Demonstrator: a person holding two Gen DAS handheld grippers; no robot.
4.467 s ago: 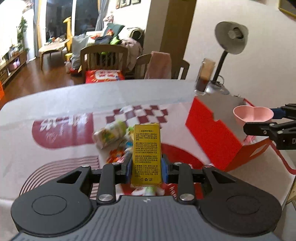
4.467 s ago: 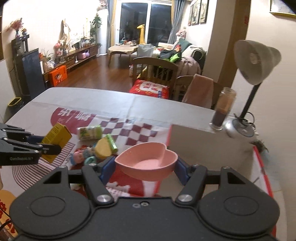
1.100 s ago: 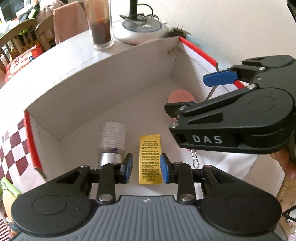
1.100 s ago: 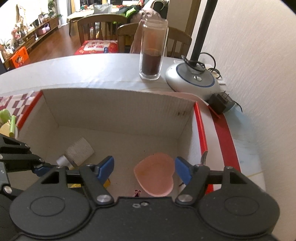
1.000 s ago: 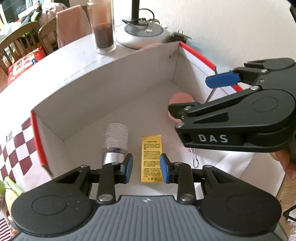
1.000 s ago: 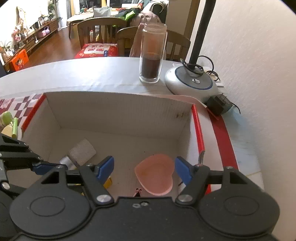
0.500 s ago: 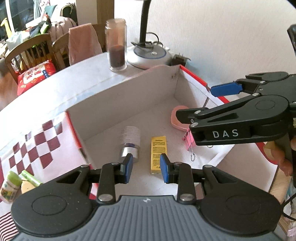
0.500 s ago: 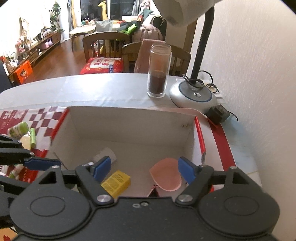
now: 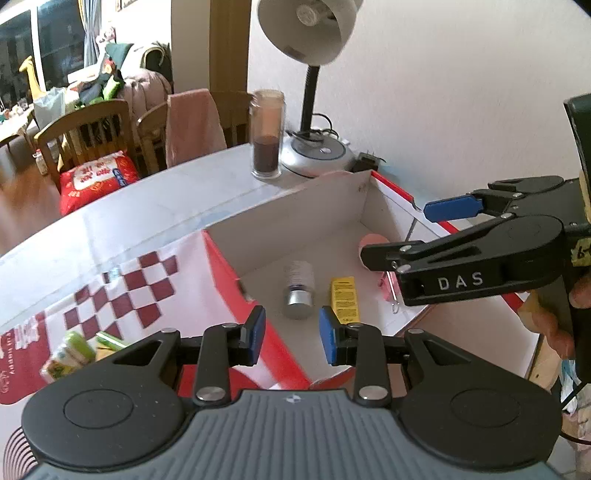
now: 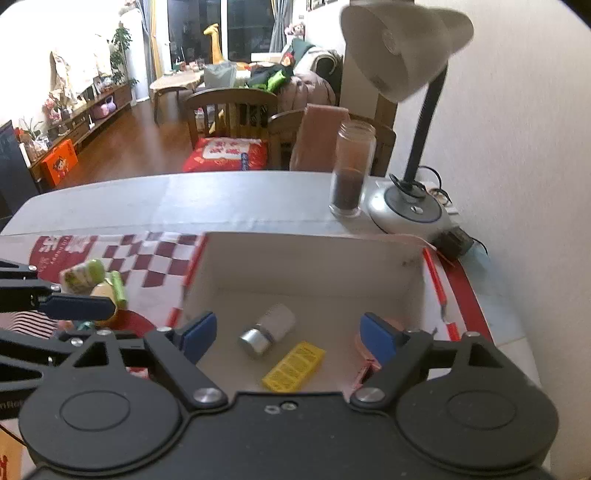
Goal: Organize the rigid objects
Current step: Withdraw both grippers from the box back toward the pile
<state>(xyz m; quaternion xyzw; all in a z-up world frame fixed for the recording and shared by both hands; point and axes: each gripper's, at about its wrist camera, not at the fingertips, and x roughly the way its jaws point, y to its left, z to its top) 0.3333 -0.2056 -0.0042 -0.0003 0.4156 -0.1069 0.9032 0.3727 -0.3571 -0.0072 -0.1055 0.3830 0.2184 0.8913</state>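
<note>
A white-lined red cardboard box (image 9: 295, 218) (image 10: 314, 258) holds a yellow carton (image 9: 343, 299) (image 10: 293, 365), a silver-capped bottle (image 9: 299, 291) (image 10: 267, 330) and a pink heart bowl (image 9: 373, 242) (image 10: 397, 325). The bowl is partly hidden behind a finger. My left gripper (image 9: 291, 328) (image 10: 70, 288) hovers above the box's near left wall, its jaws a narrow gap apart and empty. Above the box's right half, my right gripper (image 10: 288, 332) (image 9: 395, 232) has its jaws opening wide with nothing between them.
Small packets and a green bottle (image 9: 70, 354) (image 10: 88, 277) lie on the checked red mat left of the box. A glass jar (image 9: 267, 136) (image 10: 351, 170) and a desk lamp (image 9: 306, 26) (image 10: 402, 48) stand behind it by the wall. A pink clip (image 9: 388, 286) lies in the box.
The yellow carton and pink bowl, held several seconds ago, now lie in the box. Both grippers have pulled up and back from it, and the right jaws have widened.
</note>
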